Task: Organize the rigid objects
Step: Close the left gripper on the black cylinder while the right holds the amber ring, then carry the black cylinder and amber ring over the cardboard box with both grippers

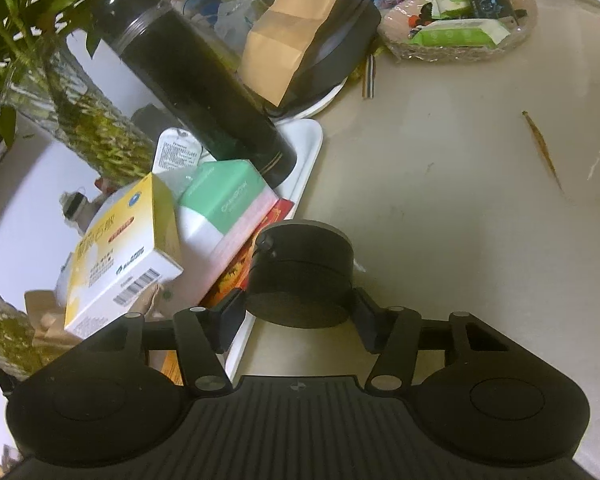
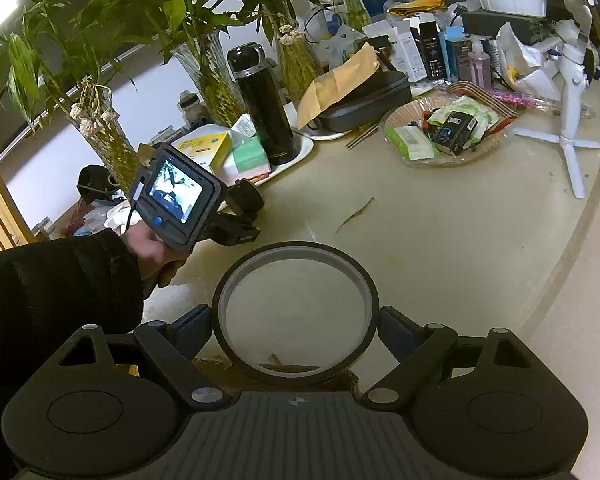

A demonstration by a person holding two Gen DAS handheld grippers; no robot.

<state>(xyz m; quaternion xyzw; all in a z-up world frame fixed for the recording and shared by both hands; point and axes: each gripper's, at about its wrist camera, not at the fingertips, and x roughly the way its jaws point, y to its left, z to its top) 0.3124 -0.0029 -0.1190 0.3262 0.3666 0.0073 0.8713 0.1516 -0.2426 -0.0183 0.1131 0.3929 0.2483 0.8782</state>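
My left gripper (image 1: 298,312) is shut on a round black case (image 1: 300,272), held just above the beige table beside the white tray (image 1: 310,140). In the right wrist view the left gripper (image 2: 244,216) shows at mid left with the black case (image 2: 249,197) in its jaws. My right gripper (image 2: 296,332) is shut on a black ring, a tape-like roll (image 2: 296,312), held upright over the table's near edge. The tray holds a tall black flask (image 1: 196,92), a yellow box (image 1: 120,256) and a green and pink box (image 1: 228,204).
A black zip case with a brown paper bag (image 1: 296,28) sits behind the tray. A clear bowl of packets (image 2: 448,132) stands at the back right, with a white tripod stand (image 2: 572,136) beyond it. Bamboo vases (image 2: 104,136) line the left wall. A dry leaf (image 2: 356,214) lies mid-table.
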